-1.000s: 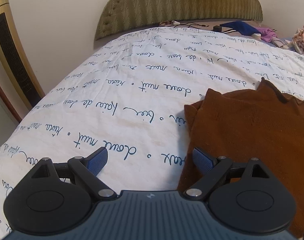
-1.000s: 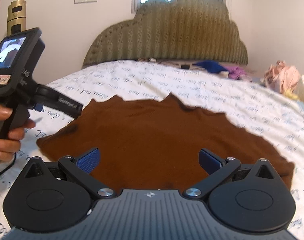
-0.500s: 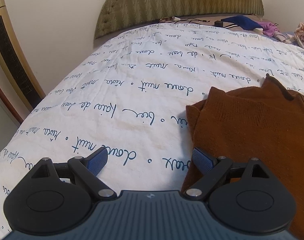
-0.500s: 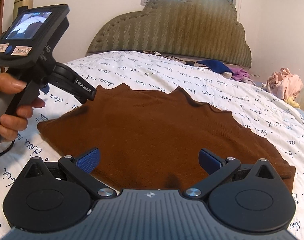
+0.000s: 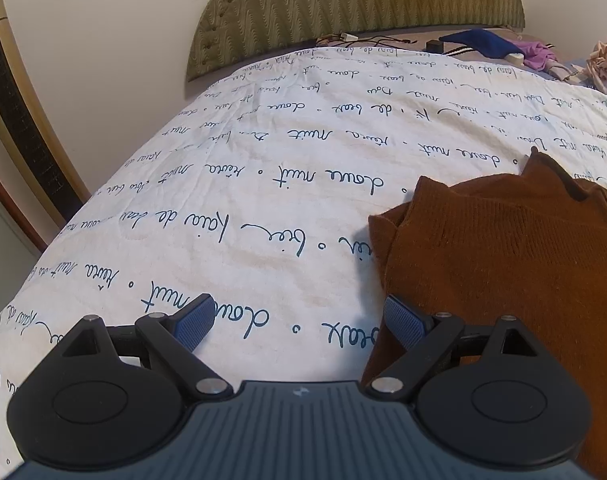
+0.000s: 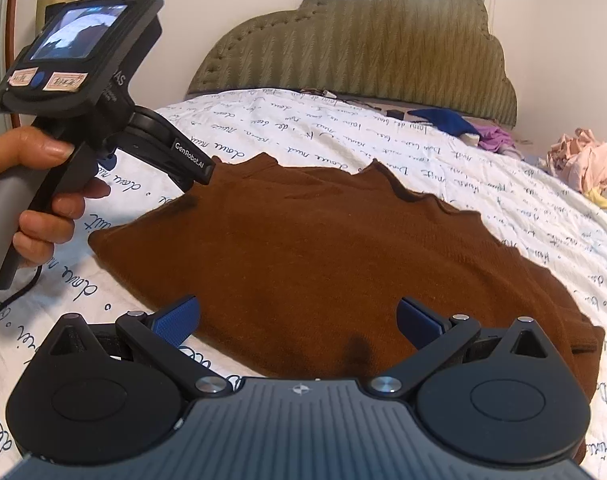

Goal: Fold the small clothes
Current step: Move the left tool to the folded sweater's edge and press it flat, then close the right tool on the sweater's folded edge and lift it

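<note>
Two grippers were over the bed and neither had anything in it. The left gripper (image 5: 297, 322) stood with its jaws wide; one blue pad (image 5: 401, 320) sat just at the near left edge of the brown knit top (image 5: 503, 272), the other over bare quilt (image 5: 231, 184). Nothing pinched there. The right gripper (image 6: 297, 320) was spread just as wide, hanging above the near hem of the same garment, pads clear of the cloth as far as could be seen.

And the top itself? Laid out flat across the white script-printed quilt, neckline toward the green headboard (image 6: 355, 48), hem toward the cameras. On the left side a sleeve or side panel looked already tucked in, with a doubled layer showing in the left wrist view; whether that was a deliberate fold could not be told. The far right side spread out broad and single.

So, by the look of it, this was early going: garment smoothed and positioned, maybe one side turned in, the main folds all to come. More clothes waited in a heap (image 6: 583, 164) near the headboard, a blue piece (image 6: 443, 120) and a purple one (image 6: 495, 136) among them, so plenty of work remained.
</note>
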`<act>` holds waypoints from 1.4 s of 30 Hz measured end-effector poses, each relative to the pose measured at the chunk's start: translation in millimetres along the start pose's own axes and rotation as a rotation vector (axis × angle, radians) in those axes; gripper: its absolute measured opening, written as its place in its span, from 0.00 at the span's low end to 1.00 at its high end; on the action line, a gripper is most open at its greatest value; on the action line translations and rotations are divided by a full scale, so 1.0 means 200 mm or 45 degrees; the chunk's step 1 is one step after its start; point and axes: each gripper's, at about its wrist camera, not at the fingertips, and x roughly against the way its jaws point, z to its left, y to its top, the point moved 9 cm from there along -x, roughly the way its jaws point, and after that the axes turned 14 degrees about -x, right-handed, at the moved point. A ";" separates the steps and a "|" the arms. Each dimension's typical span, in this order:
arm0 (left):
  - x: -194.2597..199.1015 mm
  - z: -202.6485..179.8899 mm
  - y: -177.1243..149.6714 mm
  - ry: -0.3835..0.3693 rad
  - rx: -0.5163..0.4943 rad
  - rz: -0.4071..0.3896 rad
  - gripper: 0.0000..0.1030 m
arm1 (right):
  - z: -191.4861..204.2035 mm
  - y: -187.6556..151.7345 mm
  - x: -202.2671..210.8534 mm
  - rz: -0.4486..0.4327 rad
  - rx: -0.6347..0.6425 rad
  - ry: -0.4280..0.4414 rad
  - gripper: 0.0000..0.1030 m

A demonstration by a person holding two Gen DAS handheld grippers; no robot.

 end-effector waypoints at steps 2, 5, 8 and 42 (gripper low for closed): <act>0.00 0.00 0.01 -0.009 -0.001 -0.007 0.90 | 0.01 0.00 0.00 -0.008 0.023 -0.010 1.00; -0.01 0.00 0.02 -0.024 -0.006 -0.012 0.90 | 0.03 -0.01 0.00 -0.015 0.051 -0.022 1.00; -0.02 0.01 0.04 -0.058 -0.009 -0.017 0.90 | 0.05 -0.02 0.00 -0.016 0.082 -0.027 0.99; -0.27 -0.15 0.17 -0.637 0.064 0.099 0.90 | 0.27 -0.12 -0.14 -0.054 0.481 -0.153 0.92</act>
